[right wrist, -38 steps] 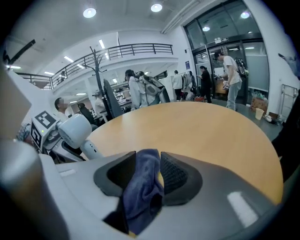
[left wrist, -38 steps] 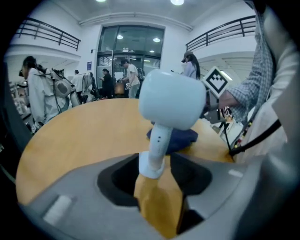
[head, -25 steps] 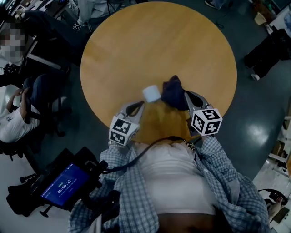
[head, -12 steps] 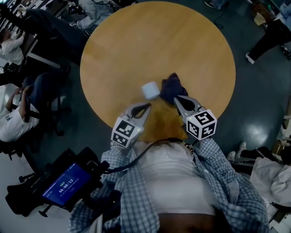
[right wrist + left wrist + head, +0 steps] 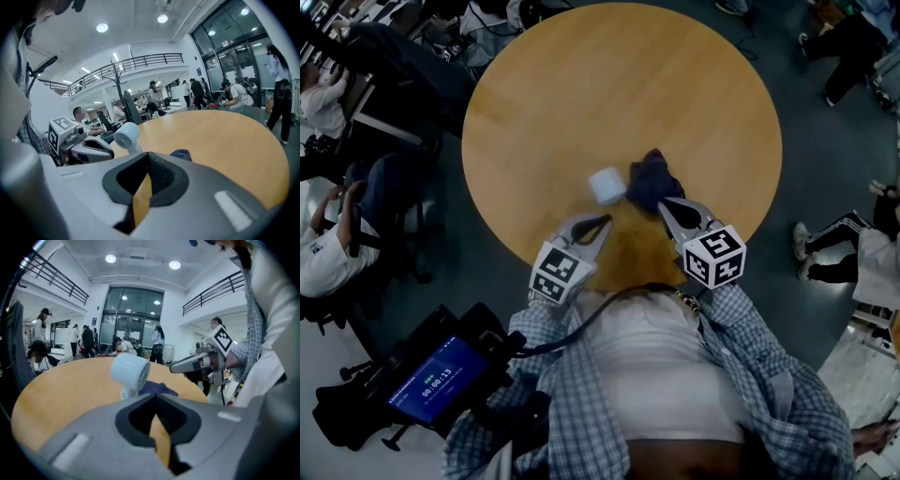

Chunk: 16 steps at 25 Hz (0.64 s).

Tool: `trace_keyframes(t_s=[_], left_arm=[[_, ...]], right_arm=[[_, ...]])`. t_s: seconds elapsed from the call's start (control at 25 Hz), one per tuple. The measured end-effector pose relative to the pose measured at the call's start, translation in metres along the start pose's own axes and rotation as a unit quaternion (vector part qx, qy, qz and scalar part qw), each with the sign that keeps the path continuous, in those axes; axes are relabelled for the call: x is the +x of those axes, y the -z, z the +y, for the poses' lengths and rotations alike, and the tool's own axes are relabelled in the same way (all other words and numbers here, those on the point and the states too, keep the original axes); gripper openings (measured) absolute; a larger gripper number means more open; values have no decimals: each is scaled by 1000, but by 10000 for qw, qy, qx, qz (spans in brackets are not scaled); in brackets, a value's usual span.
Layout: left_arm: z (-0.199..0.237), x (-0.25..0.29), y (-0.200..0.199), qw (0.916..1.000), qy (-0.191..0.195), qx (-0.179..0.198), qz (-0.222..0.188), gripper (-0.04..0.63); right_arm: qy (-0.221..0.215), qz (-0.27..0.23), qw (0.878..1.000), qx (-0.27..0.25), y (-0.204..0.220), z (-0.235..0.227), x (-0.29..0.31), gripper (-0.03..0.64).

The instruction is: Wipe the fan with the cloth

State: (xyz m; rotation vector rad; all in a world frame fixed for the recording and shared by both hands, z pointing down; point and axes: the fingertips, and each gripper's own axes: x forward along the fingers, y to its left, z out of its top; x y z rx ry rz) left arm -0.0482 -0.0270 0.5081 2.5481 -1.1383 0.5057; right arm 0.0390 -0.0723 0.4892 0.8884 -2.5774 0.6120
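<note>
Both grippers are at the near edge of the round wooden table, and both are closed up tight: the left gripper has its jaws pressed tip to tip with nothing between them, and the right gripper is the same, pinched together and empty.

The small white fan stands upright on its stubby base near the person's side of the table. The dark blue cloth lies crumpled just beside it, on the fan's right in the head view; whether the two actually touch is hard to say.

The left gripper points towards the fan with a strip of bare tabletop in between, nothing blocking it. The right gripper's tip sits right at the near edge of the cloth, though contact cannot be confirmed. From the right gripper view the fan's grille faces that gripper.

The rest of the tabletop is bare wood. Off to the left a seated person is at a desk, and a handheld device with a lit blue screen hangs low beside the checked shirt.
</note>
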Motion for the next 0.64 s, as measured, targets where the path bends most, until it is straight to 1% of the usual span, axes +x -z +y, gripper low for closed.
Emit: trace_keyframes(t_s=[0.64], left_arm=[[4,1,2,10000,-46,40,79,1]], right_arm=[[-73,84,9999,-57,0,-2,5,3]])
